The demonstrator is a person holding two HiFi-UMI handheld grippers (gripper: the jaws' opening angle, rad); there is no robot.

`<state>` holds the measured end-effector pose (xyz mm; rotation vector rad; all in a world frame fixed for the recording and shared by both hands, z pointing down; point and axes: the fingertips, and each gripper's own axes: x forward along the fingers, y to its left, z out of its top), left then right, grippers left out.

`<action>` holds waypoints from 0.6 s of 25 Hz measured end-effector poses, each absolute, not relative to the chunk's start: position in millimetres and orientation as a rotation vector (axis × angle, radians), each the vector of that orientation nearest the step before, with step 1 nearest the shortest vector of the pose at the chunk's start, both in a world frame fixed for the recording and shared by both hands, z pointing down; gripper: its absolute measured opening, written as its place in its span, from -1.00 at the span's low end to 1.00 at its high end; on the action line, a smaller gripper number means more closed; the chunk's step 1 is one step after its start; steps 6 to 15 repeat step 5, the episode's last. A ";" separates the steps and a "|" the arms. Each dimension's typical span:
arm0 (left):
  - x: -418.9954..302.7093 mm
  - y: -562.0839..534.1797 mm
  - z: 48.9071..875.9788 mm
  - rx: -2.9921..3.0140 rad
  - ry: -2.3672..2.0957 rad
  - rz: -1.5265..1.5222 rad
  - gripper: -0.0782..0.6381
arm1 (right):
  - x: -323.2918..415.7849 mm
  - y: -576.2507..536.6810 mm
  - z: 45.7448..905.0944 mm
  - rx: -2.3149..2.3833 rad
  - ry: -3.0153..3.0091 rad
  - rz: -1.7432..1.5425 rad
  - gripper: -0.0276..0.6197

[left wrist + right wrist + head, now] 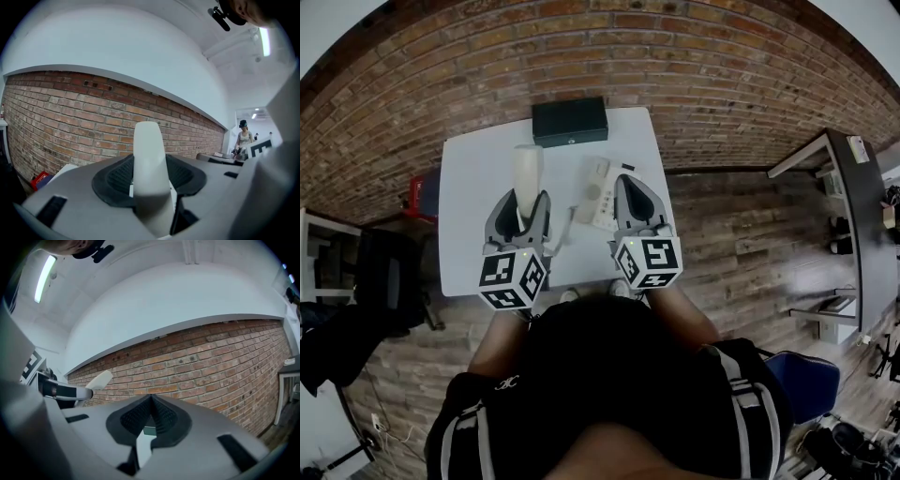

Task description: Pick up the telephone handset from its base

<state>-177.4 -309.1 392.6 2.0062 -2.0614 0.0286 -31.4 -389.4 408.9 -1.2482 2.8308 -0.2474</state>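
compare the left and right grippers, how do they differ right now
The left gripper's jaws are clamped on the cream telephone handset, which sticks out past them. The right gripper's jaws are pressed together with nothing between them. In the head view the left gripper sits apart from the phone base, while the right gripper lies right beside it. Both are grey and point toward the brick wall.

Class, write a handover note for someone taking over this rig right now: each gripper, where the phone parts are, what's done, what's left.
Left gripper: shut on the handset, which is held clear of its base.
Right gripper: shut, empty, beside the telephone base on the white table.
Done: handset is off the base.
Left: only holding it steady. The black box at the table's far edge is not involved.
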 end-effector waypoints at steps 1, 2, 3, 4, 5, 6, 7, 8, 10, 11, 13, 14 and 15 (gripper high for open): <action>-177.3 -309.6 396.0 1.999 -2.053 0.030 -0.19 | -31.2 -389.7 409.4 -1.249 2.831 -0.249 -0.92; -176.9 -310.1 398.7 1.994 -2.047 0.033 -0.19 | -31.1 -390.1 409.8 -1.248 2.832 -0.250 -0.92; -176.1 -310.7 400.7 1.991 -2.043 0.036 -0.19 | -30.9 -390.8 410.1 -1.247 2.832 -0.252 -0.92; -175.1 -311.5 402.3 1.990 -2.039 0.040 -0.19 | -30.6 -391.6 410.4 -1.246 2.832 -0.254 -0.92; -174.0 -312.3 403.7 1.990 -2.035 0.043 -0.19 | -30.3 -392.5 410.7 -1.244 2.832 -0.257 -0.92; -174.0 -312.3 403.7 1.990 -2.035 0.043 -0.19 | -30.3 -392.5 410.7 -1.244 2.832 -0.257 -0.92; -174.0 -312.3 403.7 1.990 -2.035 0.043 -0.19 | -30.3 -392.5 410.7 -1.244 2.832 -0.257 -0.92; -174.0 -312.3 403.7 1.990 -2.035 0.043 -0.19 | -30.3 -392.5 410.7 -1.244 2.832 -0.257 -0.92; -174.0 -312.3 403.7 1.990 -2.035 0.043 -0.19 | -30.3 -392.5 410.7 -1.244 2.832 -0.257 -0.92; -174.0 -312.3 403.7 1.990 -2.035 0.043 -0.19 | -30.3 -392.5 410.7 -1.244 2.832 -0.257 -0.92; -174.0 -312.3 403.7 1.990 -2.035 0.043 -0.19 | -30.3 -392.5 410.7 -1.244 2.832 -0.257 -0.92; -174.0 -312.3 403.7 1.990 -2.035 0.043 -0.19 | -30.3 -392.5 410.7 -1.244 2.832 -0.257 -0.92; -174.0 -312.3 403.7 1.990 -2.035 0.043 -0.19 | -30.3 -392.5 410.7 -1.244 2.832 -0.257 -0.92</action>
